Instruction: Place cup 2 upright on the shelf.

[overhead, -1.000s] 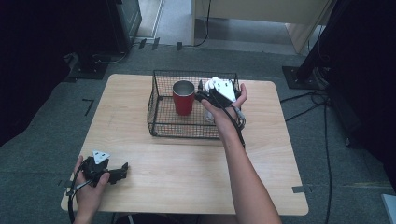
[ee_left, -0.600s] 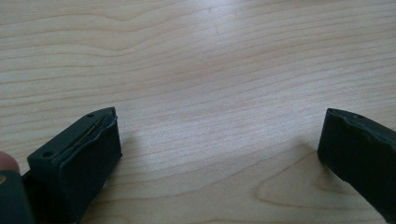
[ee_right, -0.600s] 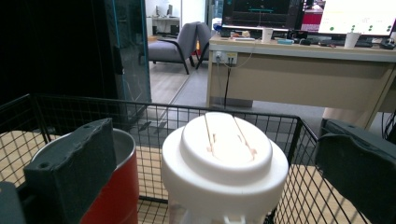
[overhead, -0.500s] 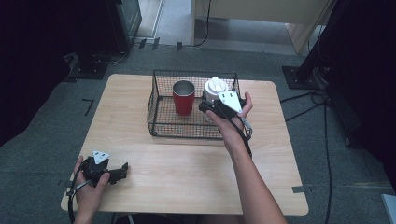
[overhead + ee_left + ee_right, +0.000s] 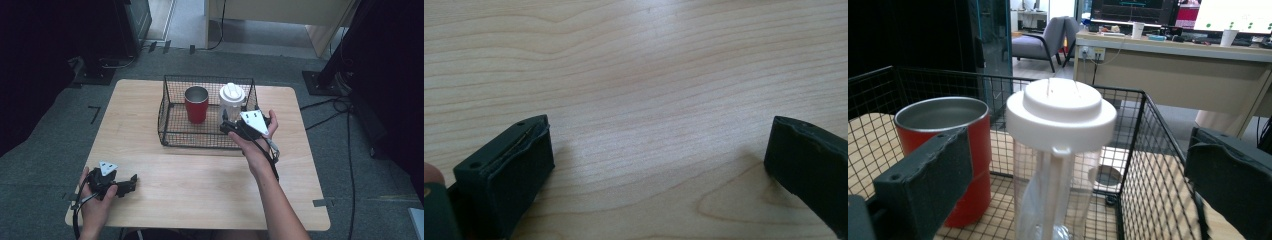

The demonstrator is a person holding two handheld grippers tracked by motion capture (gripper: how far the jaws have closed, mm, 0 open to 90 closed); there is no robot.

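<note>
A black wire basket [image 5: 169,136] stands on the middle of the wooden table [image 5: 200,200]. In it a red metal cup [image 5: 196,104] stands at the left and a clear bottle with a white lid [image 5: 231,99] at the right. My right gripper [image 5: 227,126] is open at the basket's front right corner, jaws toward the bottle. In the right gripper view the bottle [image 5: 1060,150] stands upright beyond the spread jaws of the right gripper [image 5: 1078,165], untouched, with the cup [image 5: 945,145] beside it. My left gripper [image 5: 129,182] rests open at the table's front left corner.
The basket's wire rim [image 5: 1143,95] rises around both vessels. Bare wood lies between the jaws of the left gripper [image 5: 659,150]. Dark stands and cables sit on the floor around the table. A desk and a chair stand far behind.
The right gripper set the bottle upright in the basket, opened, and drew back toward the person. The left gripper has not moved.
</note>
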